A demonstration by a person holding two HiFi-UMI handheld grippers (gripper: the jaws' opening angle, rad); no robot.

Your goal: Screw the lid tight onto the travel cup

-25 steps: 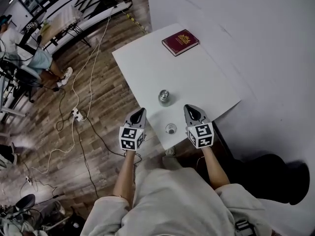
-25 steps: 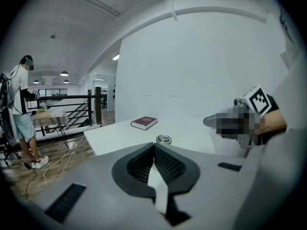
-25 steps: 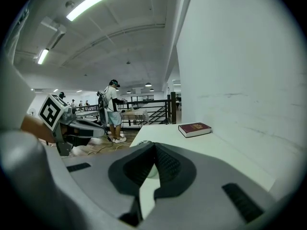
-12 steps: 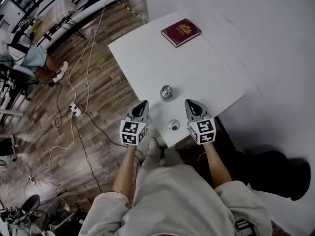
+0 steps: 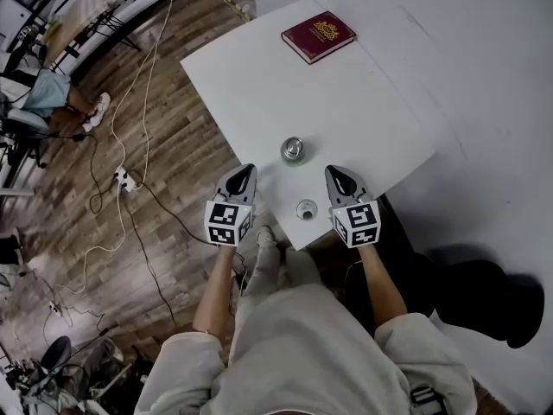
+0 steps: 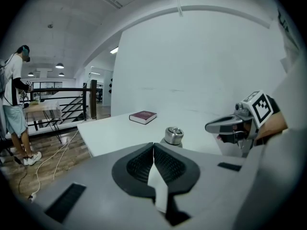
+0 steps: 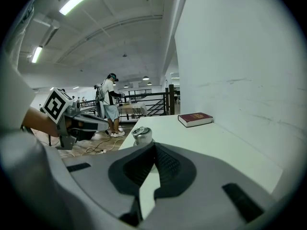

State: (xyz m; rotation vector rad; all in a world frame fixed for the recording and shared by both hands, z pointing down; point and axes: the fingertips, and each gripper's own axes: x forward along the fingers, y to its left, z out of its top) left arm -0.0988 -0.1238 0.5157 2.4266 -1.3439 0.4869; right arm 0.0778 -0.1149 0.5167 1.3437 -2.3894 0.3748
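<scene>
Two grippers hang over the near corner of the table (image 5: 259, 85), in the lower middle of the head view. The left gripper (image 5: 246, 172) and the right gripper (image 5: 336, 174) both have their jaws pressed fully together with nothing between them, as each gripper view confirms. The steel cup (image 5: 294, 150) stands upright, its long axis vertical and its top toward the head camera. It sits a little above both tips in the frame and about midway between them. In the left gripper view it sits just above and right of the closed jaws, and in the right gripper view just above and left of them. A small round piece, which I take for the lid (image 5: 306, 209), lies flat near the table's edge. It lies between the grippers, below both tips in the frame and nearer the right one; neither gripper view shows it. So the right hand looks better placed for the lid, once its jaws are parted and drawn back toward the bottom of the frame. A maroon book (image 5: 318, 35) at upper centre bears a gold emblem too small to read, and no brand shows on the cup.
</scene>
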